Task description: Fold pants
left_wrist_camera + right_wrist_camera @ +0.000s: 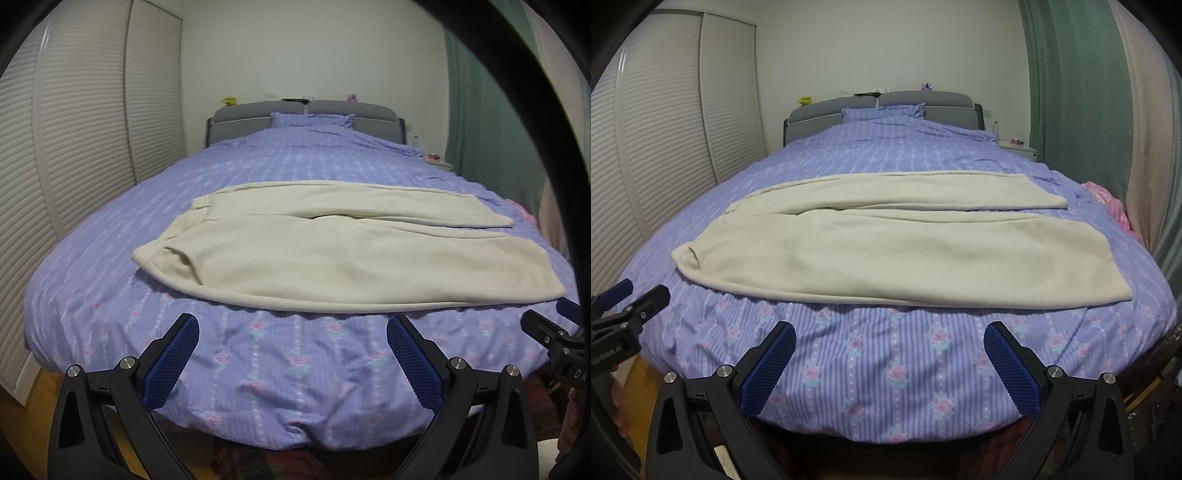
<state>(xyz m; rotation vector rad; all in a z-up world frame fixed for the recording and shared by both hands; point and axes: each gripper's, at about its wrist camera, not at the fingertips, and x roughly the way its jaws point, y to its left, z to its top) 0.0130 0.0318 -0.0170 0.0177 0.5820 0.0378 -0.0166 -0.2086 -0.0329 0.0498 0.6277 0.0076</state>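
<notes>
The cream pants (236,254) lie flat across the middle of the picture on the purple bed (295,369). The left gripper (291,354) and right gripper (890,358), low in each picture, are wide open and hold nothing.

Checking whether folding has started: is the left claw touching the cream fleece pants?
Apart. Left wrist view shows the left claw open, with purple floral bedspread between it and the cream fleece pants.
</notes>
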